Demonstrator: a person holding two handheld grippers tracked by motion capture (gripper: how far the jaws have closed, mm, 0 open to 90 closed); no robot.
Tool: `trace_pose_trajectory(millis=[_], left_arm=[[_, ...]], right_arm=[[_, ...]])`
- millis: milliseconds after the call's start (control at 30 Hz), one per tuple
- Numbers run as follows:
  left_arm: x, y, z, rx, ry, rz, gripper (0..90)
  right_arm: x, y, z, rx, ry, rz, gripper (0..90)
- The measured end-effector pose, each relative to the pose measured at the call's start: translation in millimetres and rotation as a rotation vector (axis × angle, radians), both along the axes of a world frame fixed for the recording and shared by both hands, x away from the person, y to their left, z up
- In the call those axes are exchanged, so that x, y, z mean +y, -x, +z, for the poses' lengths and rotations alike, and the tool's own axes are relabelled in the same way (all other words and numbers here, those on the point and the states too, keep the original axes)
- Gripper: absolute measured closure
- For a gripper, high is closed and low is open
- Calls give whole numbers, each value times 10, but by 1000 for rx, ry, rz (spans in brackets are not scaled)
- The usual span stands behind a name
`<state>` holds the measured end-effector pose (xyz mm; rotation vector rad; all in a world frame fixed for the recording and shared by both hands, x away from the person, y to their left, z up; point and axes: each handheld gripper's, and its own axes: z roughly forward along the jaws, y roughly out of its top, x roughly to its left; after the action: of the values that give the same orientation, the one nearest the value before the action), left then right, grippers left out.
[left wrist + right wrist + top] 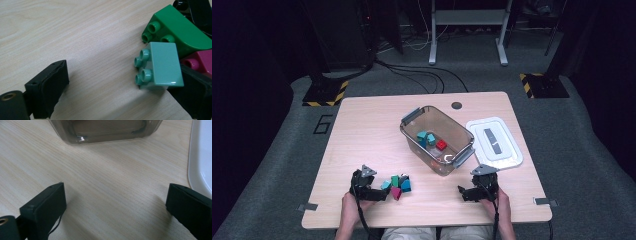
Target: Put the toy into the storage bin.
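Note:
My left gripper (381,191) rests on the table's front left with its jaws open, next to a small pile of toy blocks (397,186). In the left gripper view (125,73) a pale green block (161,66) lies on its side between the jaws, touching or almost touching the right-hand one. Behind it lie a dark green block (177,27), a magenta block (200,62) and a black one (197,10). My right gripper (462,194) (115,195) stands open on bare wood at the front right, nothing between its jaws.
A clear plastic bin (412,142) (105,132) sits mid-table, holding teal blocks (426,137) and a red block (441,145). Its white lid (507,150) (202,152) lies flat to the right. The wooden table (362,135) has a grommet hole at the back.

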<state>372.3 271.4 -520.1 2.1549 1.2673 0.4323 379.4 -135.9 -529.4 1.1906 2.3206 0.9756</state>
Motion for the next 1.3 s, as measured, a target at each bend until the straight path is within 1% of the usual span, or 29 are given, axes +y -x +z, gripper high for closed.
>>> trace_pose_trajectory(millis=[33, 100, 167, 200, 233, 267, 300, 333, 367, 400, 500, 600, 767, 800, 867, 900, 933, 967, 1033, 1067, 1100, 1133, 1167, 1233, 1300], left_arm=[[-24, -3, -8, -2, -13, -1, 43], [-40, 1, -14, -7, -21, 7, 33], [-35, 9, -14, -27, -14, -1, 49], [-35, 9, -14, -27, -14, -1, 103], [-19, 32, 14, -48, -4, -19, 195], [-14, 37, 22, -53, 0, -20, 270], [-14, 37, 22, -53, 0, -20, 326], [-7, 41, 29, -54, 3, -27, 326], [-5, 53, 36, -58, 4, -35, 407], [0, 58, 37, -63, 6, -50, 454], [-8, 72, 33, -75, 14, -60, 569], [-13, 74, 29, -82, 22, -66, 655], [-6, 57, 35, -76, 26, -64, 667], [0, 53, 42, -70, 31, -65, 668], [6, 48, 48, -72, 39, -65, 668], [6, 47, 63, -67, 45, -57, 668], [14, 40, 78, -75, 41, -61, 668], [18, 40, 100, -72, 48, -57, 668], [30, 34, 170, -81, 61, -48, 668], [38, 28, 194, -82, 65, -55, 668], [38, 28, 194, -82, 65, -55, 668], [41, 25, 239, -90, 66, -55, 668], [41, 25, 239, -90, 66, -55, 669], [49, 13, 289, -98, 61, -61, 669], [42, 14, 297, -98, 69, -51, 669]], right_arm=[[0, 0, 0, 0, 0, 0, 24], [0, 0, 0, 0, 0, 0, 24], [0, 0, 0, 0, 0, 0, 24], [0, 0, 0, 0, 0, 0, 24], [0, 0, 0, 0, 0, 0, 24], [0, 0, 0, 0, 0, 0, 24], [0, 0, 0, 0, 0, 0, 24], [0, 0, 0, 0, 0, 0, 24], [0, 0, 0, 0, 0, 0, 24], [0, 0, 0, 0, 0, 0, 24], [0, 0, 0, 0, 0, 0, 24], [1, 1, 0, 0, 0, -1, 24], [1, 1, 0, 0, 1, -1, 24], [1, 1, 0, 0, 1, -1, 24], [1, 0, 0, -1, 1, -1, 24], [1, 1, 0, -1, 1, -1, 24], [1, 0, 0, 0, 1, -1, 24], [1, 0, 0, 0, 1, -1, 24], [1, 0, 0, 0, 1, -1, 23], [1, 0, 0, 0, 1, -1, 24], [1, 0, 0, 0, 1, -1, 24], [1, 0, 0, 0, 1, -1, 23], [1, 0, 0, 0, 1, -1, 23], [1, 0, 0, 0, 1, -1, 24], [1, 0, 0, -1, 1, -1, 23]])
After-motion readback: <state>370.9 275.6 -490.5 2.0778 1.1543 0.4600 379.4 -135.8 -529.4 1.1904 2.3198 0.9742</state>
